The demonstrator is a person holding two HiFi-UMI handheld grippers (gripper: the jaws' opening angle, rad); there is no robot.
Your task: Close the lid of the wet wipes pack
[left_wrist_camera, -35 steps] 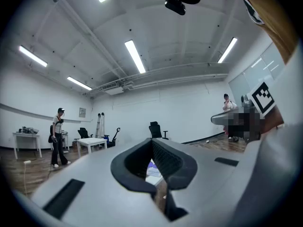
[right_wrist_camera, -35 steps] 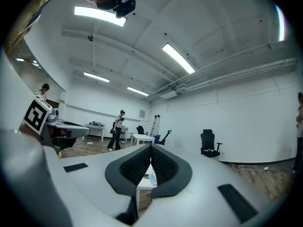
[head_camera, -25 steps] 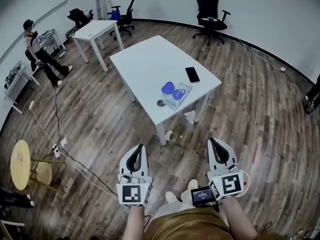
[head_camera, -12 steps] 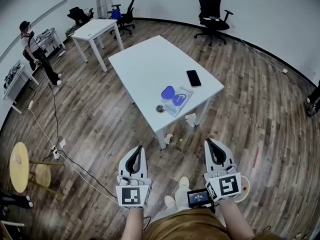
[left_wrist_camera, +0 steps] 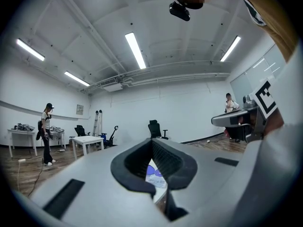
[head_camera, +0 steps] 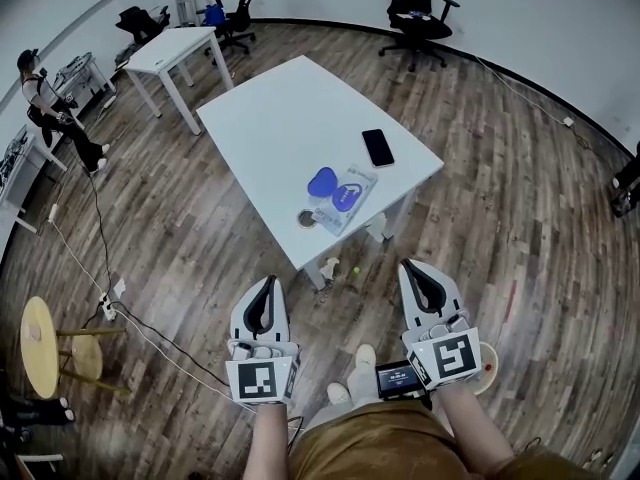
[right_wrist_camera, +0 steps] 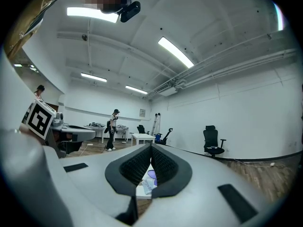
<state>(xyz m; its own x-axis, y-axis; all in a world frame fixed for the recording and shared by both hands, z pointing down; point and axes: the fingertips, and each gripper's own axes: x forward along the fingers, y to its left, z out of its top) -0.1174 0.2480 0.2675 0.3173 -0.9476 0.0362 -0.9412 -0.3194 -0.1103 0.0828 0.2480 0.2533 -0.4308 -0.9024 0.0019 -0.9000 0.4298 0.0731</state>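
Note:
The wet wipes pack (head_camera: pixel 345 196) lies near the front corner of the white table (head_camera: pixel 270 118), its blue lid (head_camera: pixel 322 181) flipped open to the left. Both grippers hang over the wooden floor, well short of the table. My left gripper (head_camera: pixel 268 281) and right gripper (head_camera: pixel 411 266) are both shut with nothing held. Through the pad gap of the left gripper (left_wrist_camera: pixel 152 142) a slice of the pack (left_wrist_camera: pixel 154 176) shows. In the right gripper view the pack (right_wrist_camera: pixel 147 185) appears the same way beyond the right gripper (right_wrist_camera: pixel 151 147).
A black phone (head_camera: pixel 378 147) and a small round object (head_camera: pixel 307 218) also lie on the table. Scraps (head_camera: pixel 330 266) sit under its front corner. A second white table (head_camera: pixel 170 51), office chairs (head_camera: pixel 412 13), a standing person (head_camera: pixel 48 103), floor cables (head_camera: pixel 150 328) and a yellow stool (head_camera: pixel 40 336) surround it.
The table and pack have drawn nearer to both grippers, which have shifted forward slightly. The person at far left has walked further away. Both grippers stay shut.

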